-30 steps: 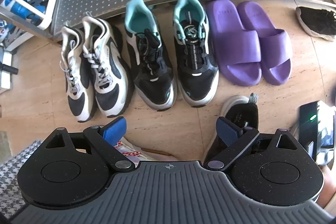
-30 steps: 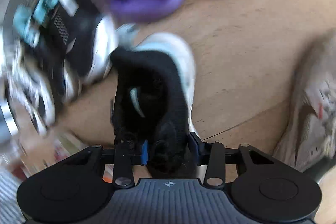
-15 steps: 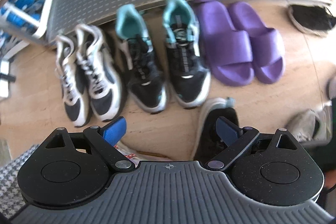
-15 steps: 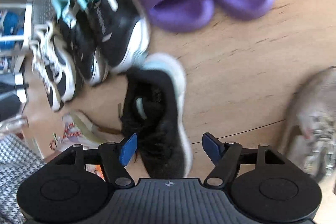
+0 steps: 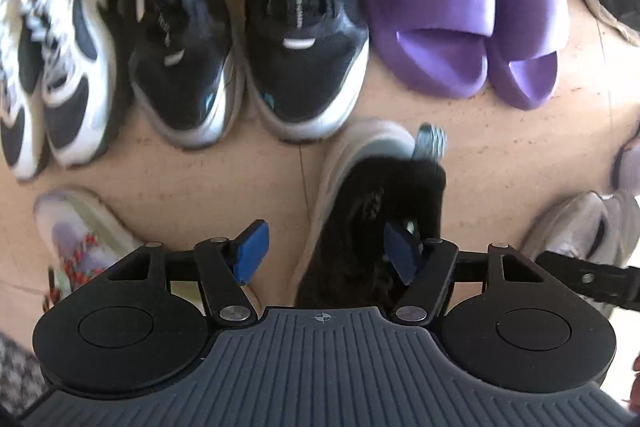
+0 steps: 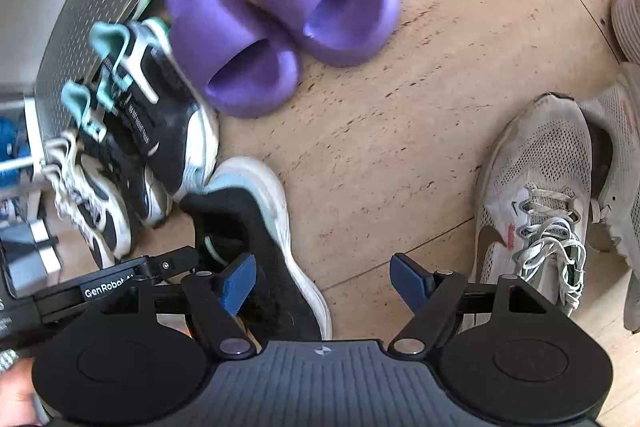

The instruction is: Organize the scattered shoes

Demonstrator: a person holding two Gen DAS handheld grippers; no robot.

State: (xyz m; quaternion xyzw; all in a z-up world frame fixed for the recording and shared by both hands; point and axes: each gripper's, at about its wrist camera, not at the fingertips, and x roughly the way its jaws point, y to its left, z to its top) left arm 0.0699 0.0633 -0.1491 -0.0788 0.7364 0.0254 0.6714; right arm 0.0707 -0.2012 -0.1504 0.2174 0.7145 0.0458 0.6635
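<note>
I count two purple slides, two teal sneakers and one black shoe. It lies near me, long way near-to-far. My left gripper is closing around it, not pressing. My right gripper is opening, empty.

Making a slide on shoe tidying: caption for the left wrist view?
Left gripper closing around black sneaker, below lined-up pairs and purple slides.
</note>
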